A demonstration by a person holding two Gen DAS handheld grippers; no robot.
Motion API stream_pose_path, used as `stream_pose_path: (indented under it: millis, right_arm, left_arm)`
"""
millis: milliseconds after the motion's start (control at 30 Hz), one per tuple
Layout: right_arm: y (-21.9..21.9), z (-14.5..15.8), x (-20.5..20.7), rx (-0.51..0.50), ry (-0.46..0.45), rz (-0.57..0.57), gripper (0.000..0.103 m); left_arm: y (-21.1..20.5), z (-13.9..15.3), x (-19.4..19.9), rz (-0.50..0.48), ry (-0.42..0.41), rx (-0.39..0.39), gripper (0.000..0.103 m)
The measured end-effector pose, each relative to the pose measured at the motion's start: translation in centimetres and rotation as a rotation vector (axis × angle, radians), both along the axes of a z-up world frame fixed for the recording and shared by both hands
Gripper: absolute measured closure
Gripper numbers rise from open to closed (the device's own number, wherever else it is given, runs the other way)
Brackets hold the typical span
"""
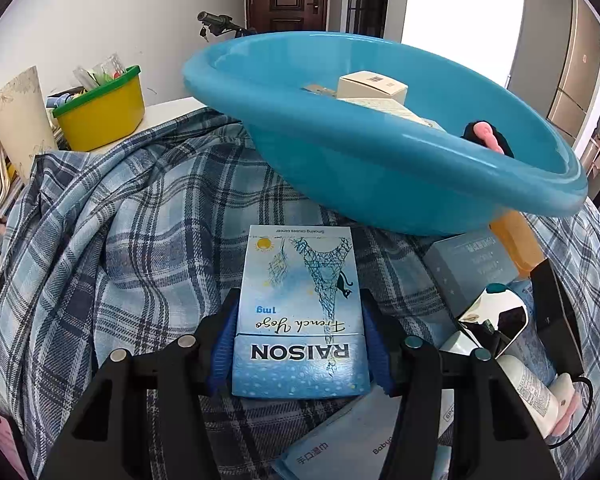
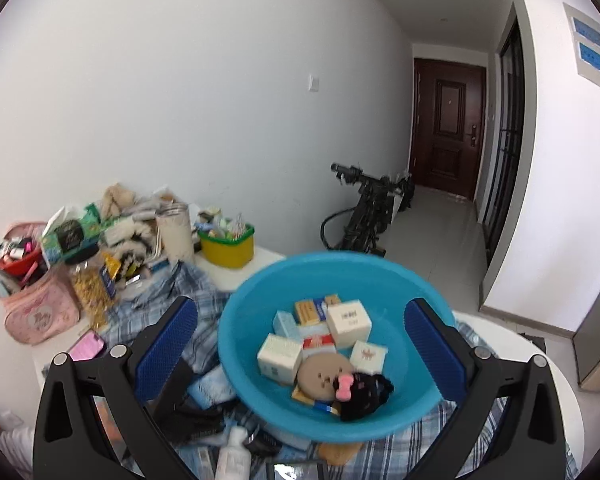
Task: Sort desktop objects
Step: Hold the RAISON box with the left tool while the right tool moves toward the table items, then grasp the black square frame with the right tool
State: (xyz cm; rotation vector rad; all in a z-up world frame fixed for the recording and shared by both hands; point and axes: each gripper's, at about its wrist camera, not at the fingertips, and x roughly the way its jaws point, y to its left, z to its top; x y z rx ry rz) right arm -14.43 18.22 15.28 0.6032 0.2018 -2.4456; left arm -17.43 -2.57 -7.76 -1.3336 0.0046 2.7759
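Observation:
My left gripper (image 1: 300, 344) is shut on a light blue RAISON cigarette box (image 1: 298, 316), held just above the plaid cloth, in front of the blue plastic basin (image 1: 380, 184). The basin holds several small boxes (image 1: 372, 86) and a black and pink hair accessory (image 1: 488, 138). In the right wrist view my right gripper (image 2: 300, 344) is open and empty, hovering above the basin (image 2: 260, 400), which holds white boxes (image 2: 348, 322), a round brown item (image 2: 324, 372) and the black and pink accessory (image 2: 360, 394).
A plaid cloth (image 1: 120, 240) covers the table. A yellow bin (image 1: 100, 116) stands at the back left. Boxes, a white bottle (image 1: 536, 396) and a black object (image 1: 556, 316) lie right of the left gripper. A pink bag (image 2: 36, 312) and clutter sit far left. A bicycle (image 2: 372, 208) stands behind.

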Motion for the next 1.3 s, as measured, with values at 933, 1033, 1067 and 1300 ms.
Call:
stream_pose_path:
  millis: [933, 1033, 1067, 1300]
  right_arm:
    - [1.8, -21.5, -1.1, 0.081, -0.493, 0.163, 0.000]
    - [1.4, -22.0, -1.0, 0.096, -0.505, 0.167, 0.003]
    - [1.6, -22.1, -1.1, 0.080, -0.515, 0.172, 0.010]
    - [2.1, -21.7, -1.2, 0.062, -0.506, 0.157, 0.032]
  left_arm:
    - [-0.1, 0.0, 0.1, 0.003, -0.003, 0.006, 0.045]
    - [-0.1, 0.0, 0.1, 0.003, -0.003, 0.004, 0.045]
    - [-0.2, 0.0, 0.1, 0.003, -0.003, 0.003, 0.045]
    - [0.1, -0.1, 0.1, 0.004, -0.010, -0.008, 0.045]
